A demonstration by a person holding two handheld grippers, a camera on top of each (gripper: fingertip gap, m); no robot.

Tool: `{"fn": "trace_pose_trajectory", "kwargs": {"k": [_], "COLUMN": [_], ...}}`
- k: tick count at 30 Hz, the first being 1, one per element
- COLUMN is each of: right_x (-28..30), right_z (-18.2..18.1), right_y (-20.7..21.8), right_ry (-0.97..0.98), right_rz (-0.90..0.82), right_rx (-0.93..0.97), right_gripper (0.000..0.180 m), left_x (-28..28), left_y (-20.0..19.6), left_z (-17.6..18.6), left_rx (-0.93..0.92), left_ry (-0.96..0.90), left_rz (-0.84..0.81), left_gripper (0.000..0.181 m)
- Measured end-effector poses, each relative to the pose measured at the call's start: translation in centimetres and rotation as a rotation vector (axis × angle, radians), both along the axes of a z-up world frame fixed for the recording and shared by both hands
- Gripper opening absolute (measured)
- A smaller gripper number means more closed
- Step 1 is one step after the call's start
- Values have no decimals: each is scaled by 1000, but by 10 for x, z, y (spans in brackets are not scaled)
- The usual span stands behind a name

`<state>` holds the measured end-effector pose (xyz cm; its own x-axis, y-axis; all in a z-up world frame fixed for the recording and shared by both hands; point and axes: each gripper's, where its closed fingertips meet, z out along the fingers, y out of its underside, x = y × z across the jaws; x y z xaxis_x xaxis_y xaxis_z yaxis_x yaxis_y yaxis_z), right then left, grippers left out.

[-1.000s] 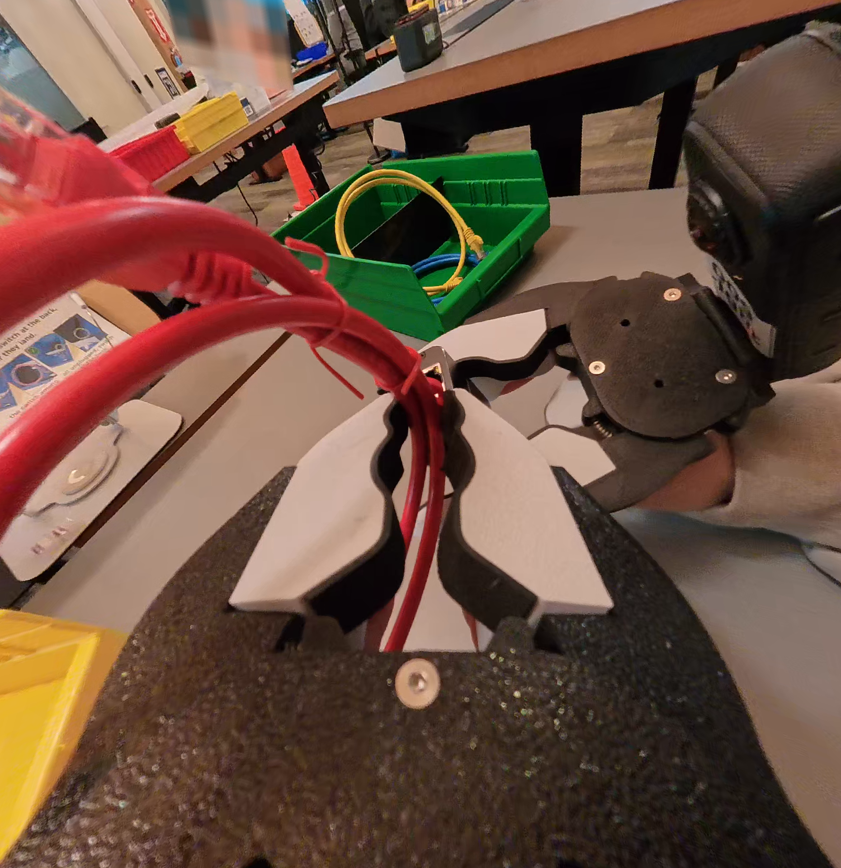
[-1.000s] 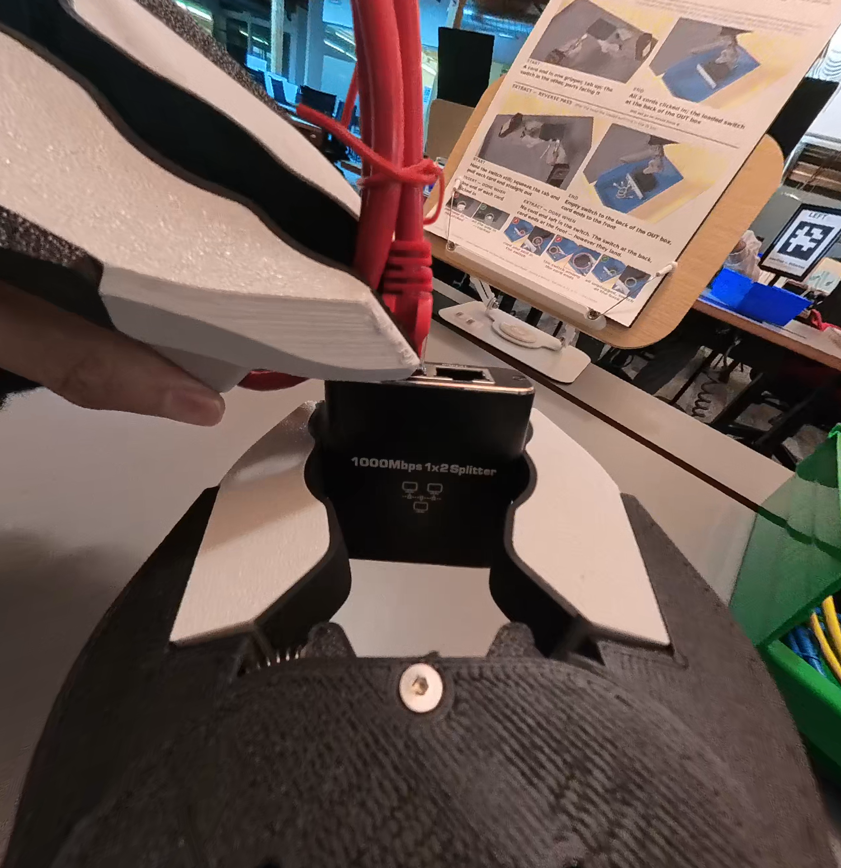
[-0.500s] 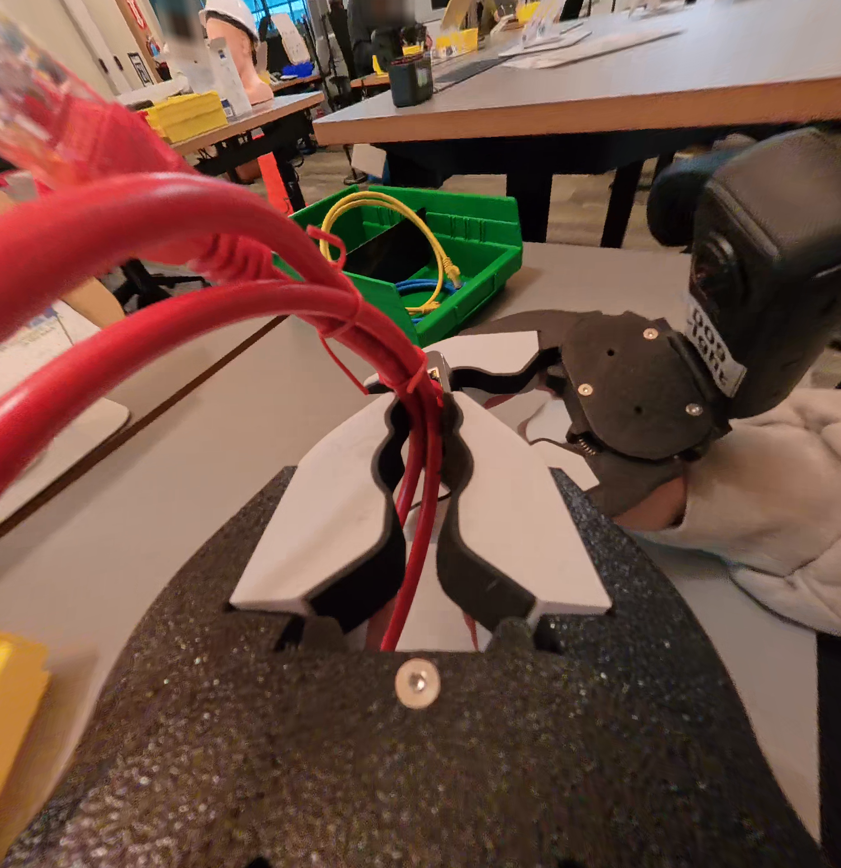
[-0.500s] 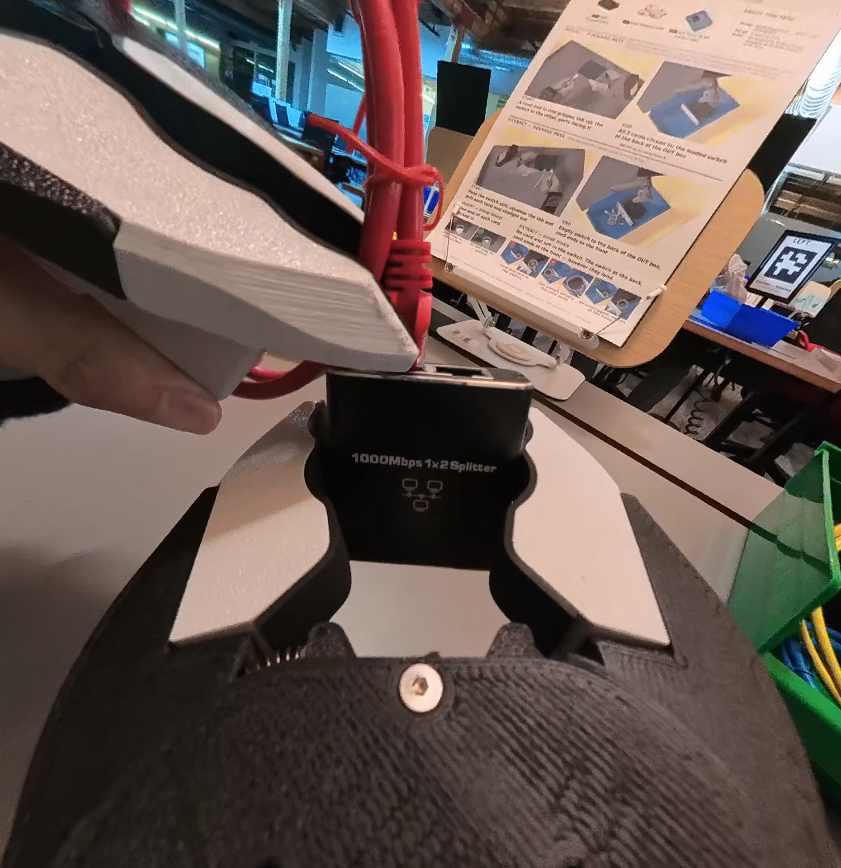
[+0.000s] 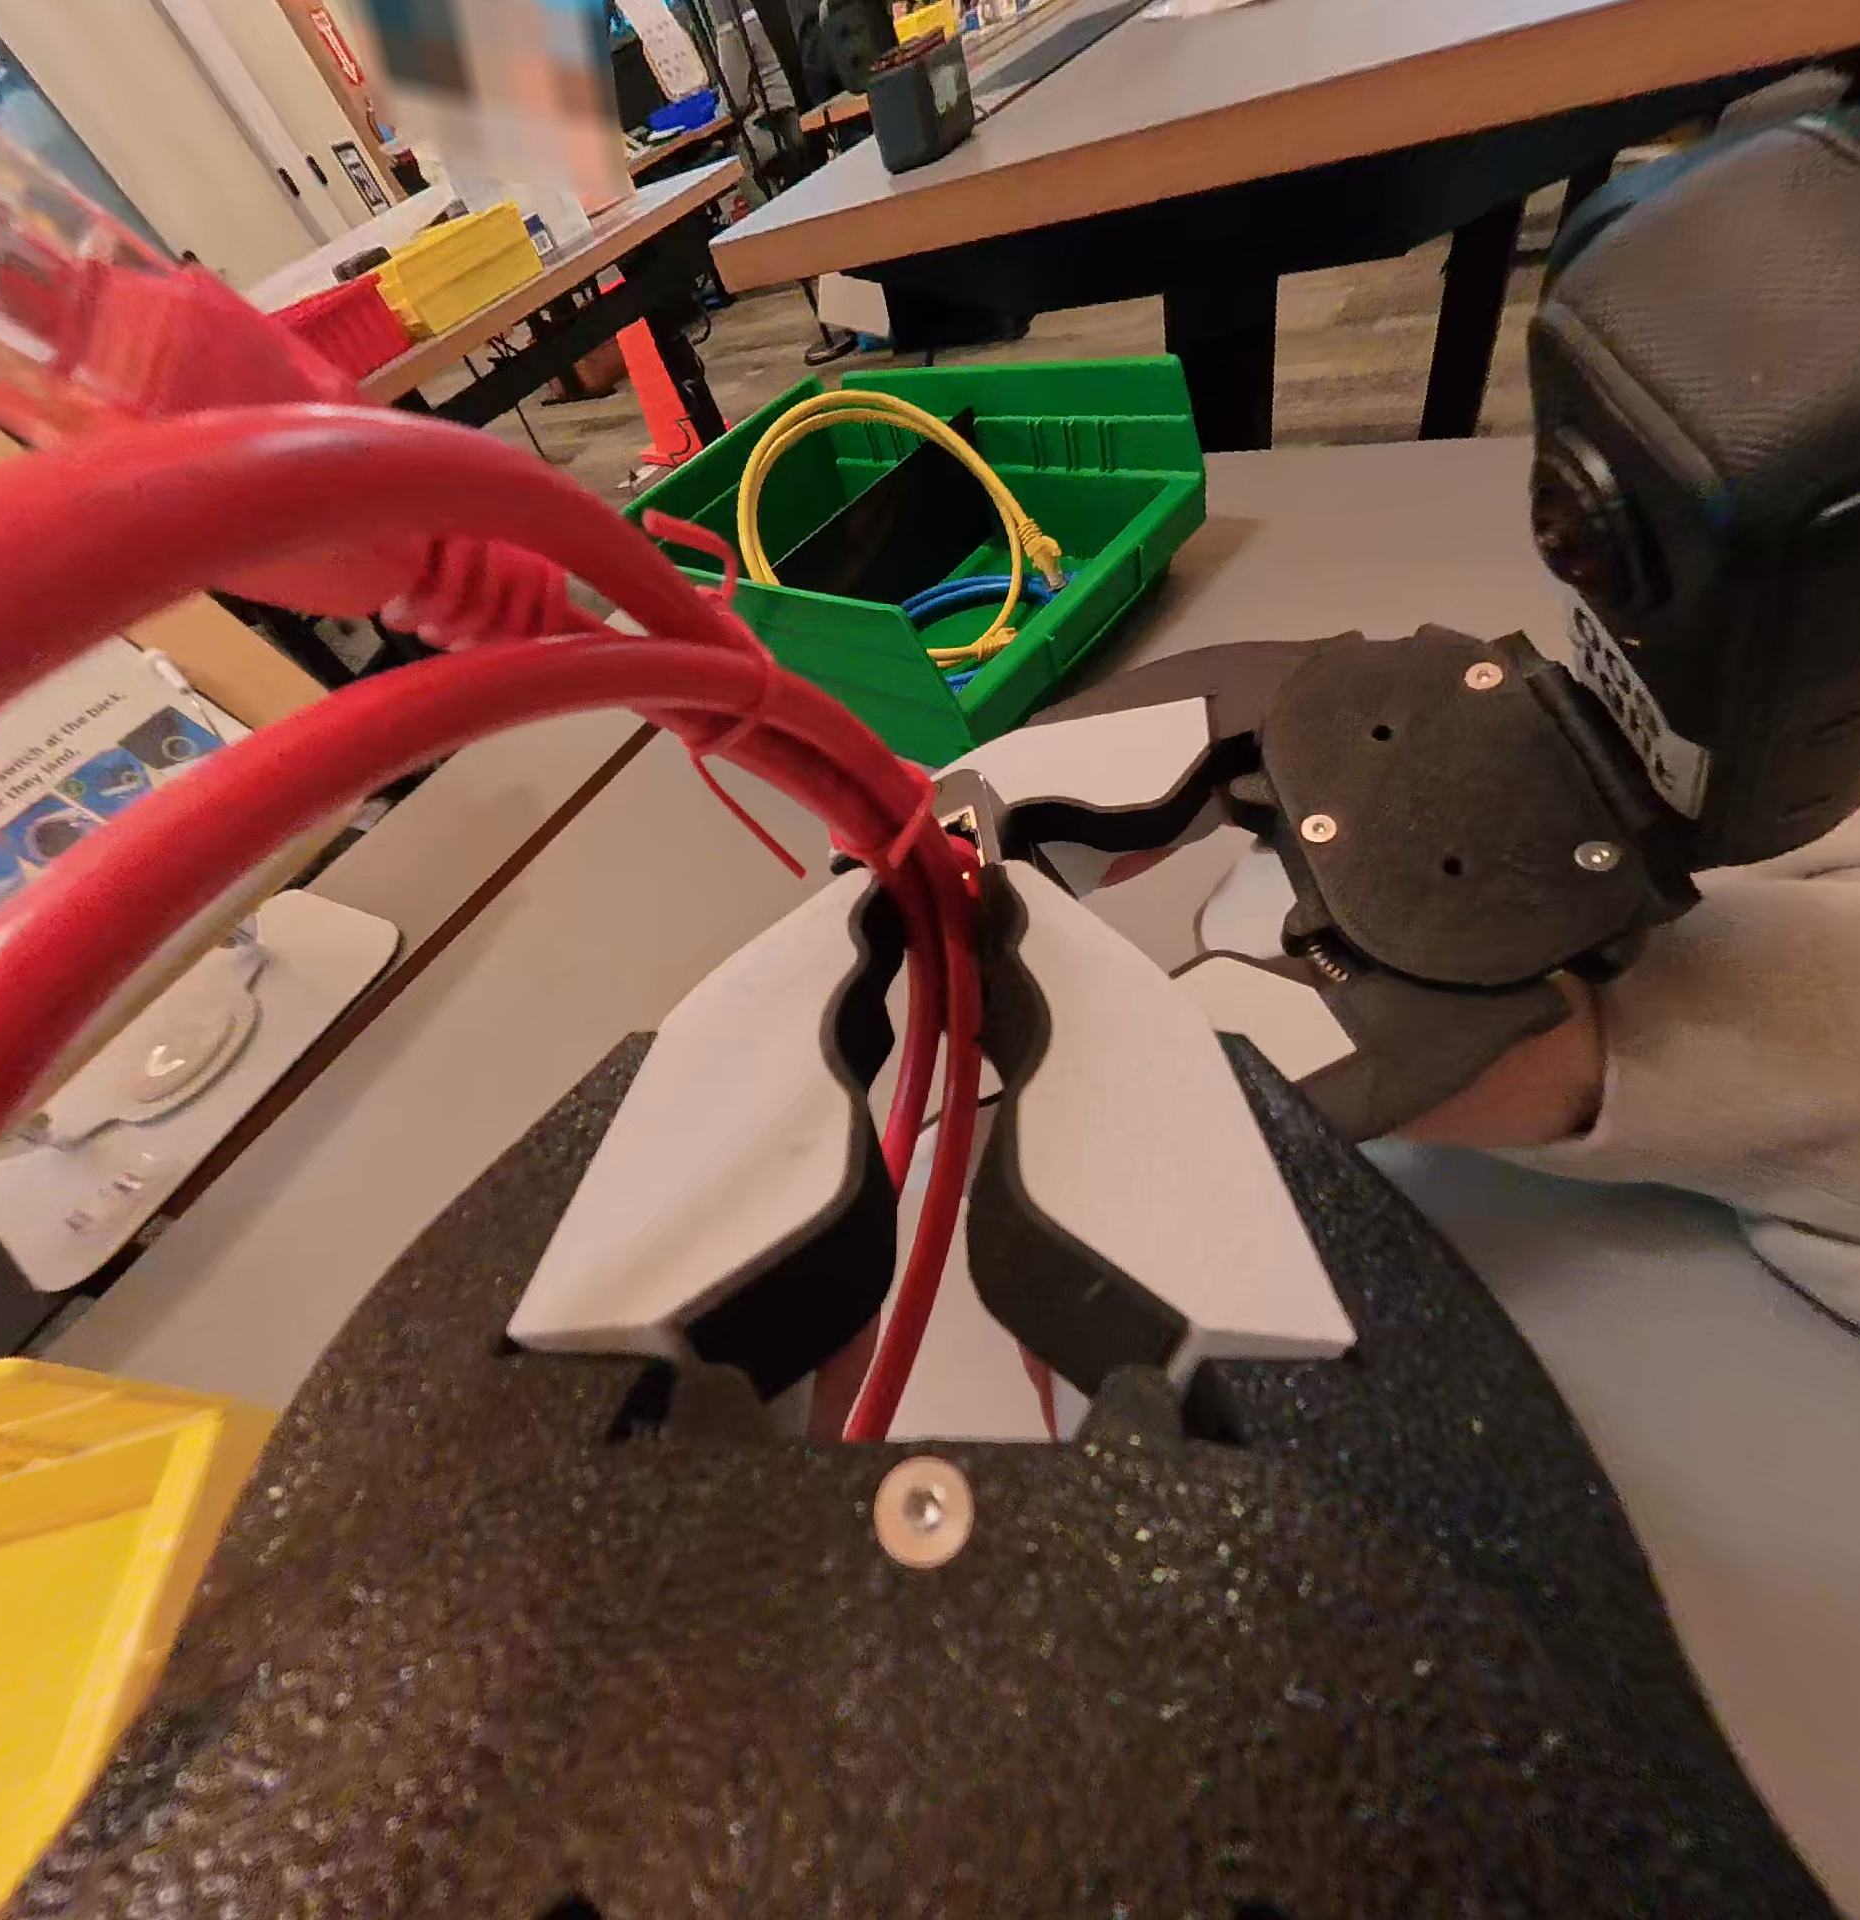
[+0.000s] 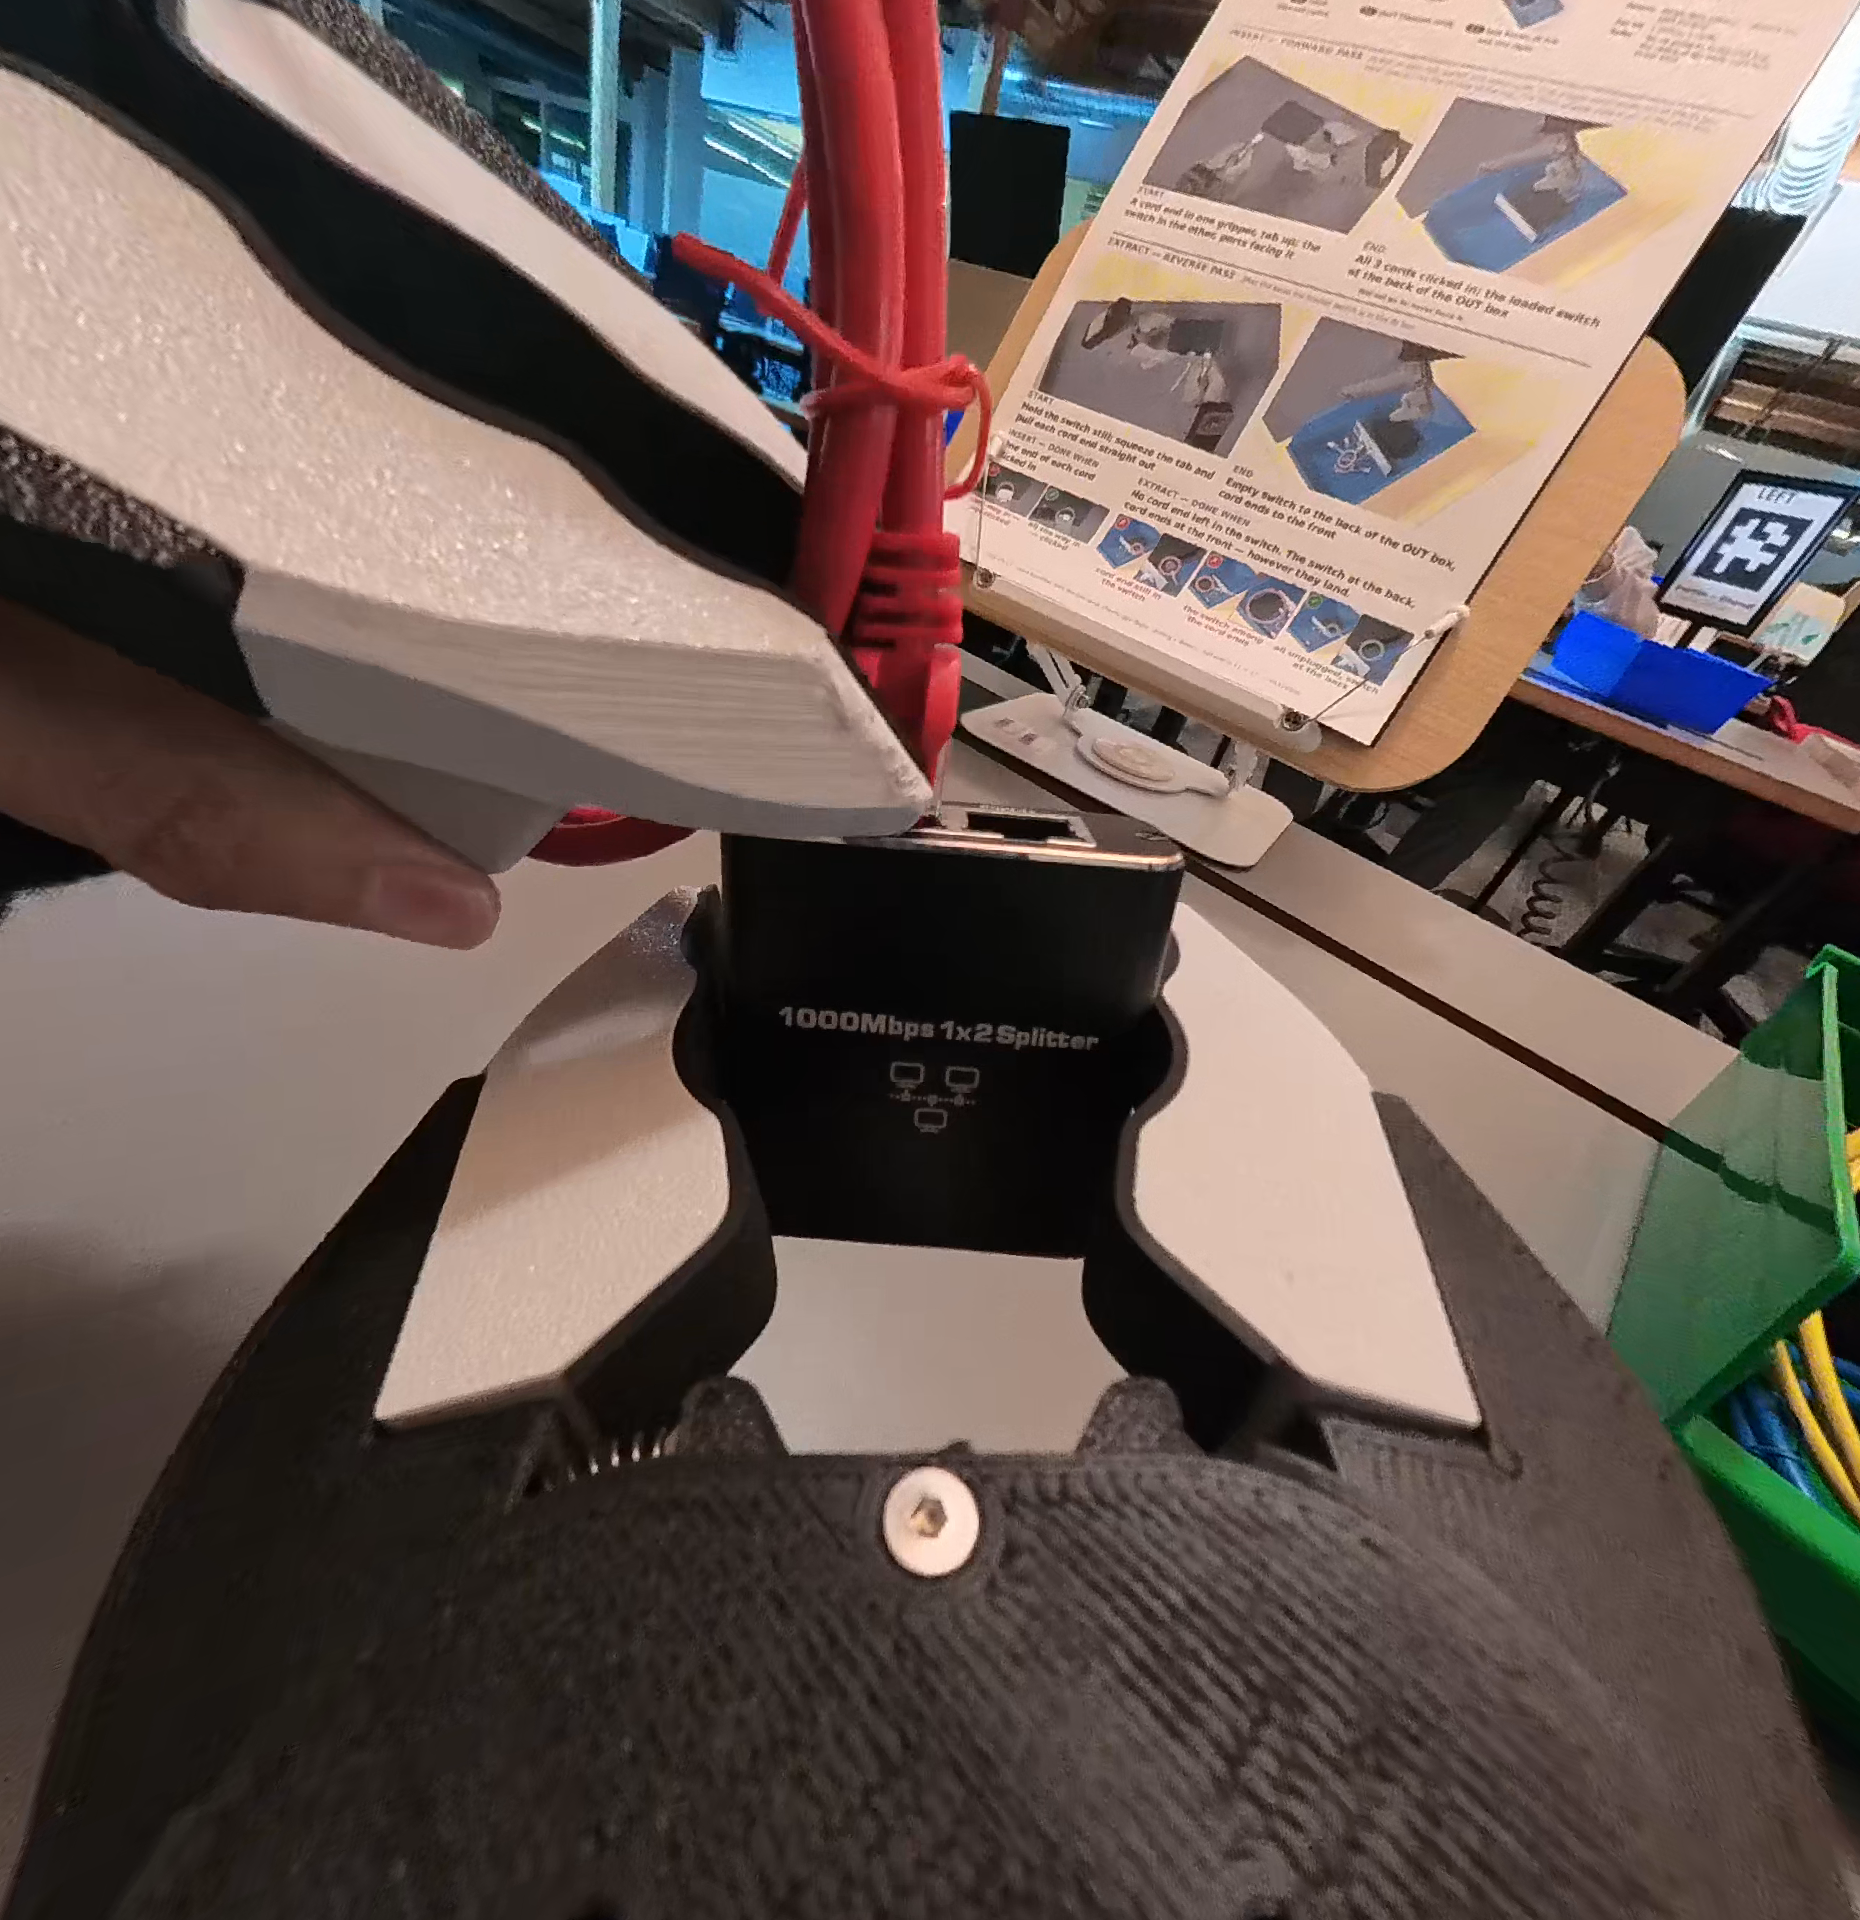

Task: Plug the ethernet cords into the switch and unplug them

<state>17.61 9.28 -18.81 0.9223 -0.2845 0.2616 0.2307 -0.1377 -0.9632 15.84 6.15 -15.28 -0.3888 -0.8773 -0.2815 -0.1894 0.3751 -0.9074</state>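
My right tongs (image 6: pixel 931 1049) clamp the black switch (image 6: pixel 947 997); my left tongs (image 5: pixel 931 935) pinch the red cord (image 5: pixel 931 1091), its plug (image 6: pixel 910 613) at a port, seemingly not yet seated. Yellow and blue cords wait in the green bin (image 5: pixel 1092 520).

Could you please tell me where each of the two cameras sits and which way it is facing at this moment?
Left wrist view: on the left gripper, looking along its fingers shut on the red cord, toward the green bin; a sleeve shows.
Right wrist view: on the right gripper, looking along fingers clamping the black switch, toward an instruction board; a finger shows.
Shared: cord, switch, bin, each other's gripper.
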Motion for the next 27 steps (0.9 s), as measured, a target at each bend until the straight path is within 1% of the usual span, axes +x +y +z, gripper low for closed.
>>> {"fn": "trace_pose_trajectory", "kwargs": {"k": [11, 17, 20, 26, 27], "right_x": [1, 1, 1, 1, 2], "right_z": [0, 5, 5, 4, 5], "right_y": [0, -2, -2, -1, -2], "right_ry": [31, 24, 28, 37, 27], "right_rz": [5, 2, 3, 6, 7], "right_rx": [30, 52, 51, 55, 61], "right_gripper": [78, 78, 78, 78, 78], "left_x": [2, 3, 3, 3, 3], "left_y": [-4, -4, -4, -6, -8], "left_z": [1, 5, 5, 5, 6], "left_rx": [102, -11, -39, 120, 99], "left_ry": [-1, 8, 13, 11, 11], "left_rz": [-2, -23, -23, 2, -3], "left_gripper": [15, 14, 14, 14, 14]}}
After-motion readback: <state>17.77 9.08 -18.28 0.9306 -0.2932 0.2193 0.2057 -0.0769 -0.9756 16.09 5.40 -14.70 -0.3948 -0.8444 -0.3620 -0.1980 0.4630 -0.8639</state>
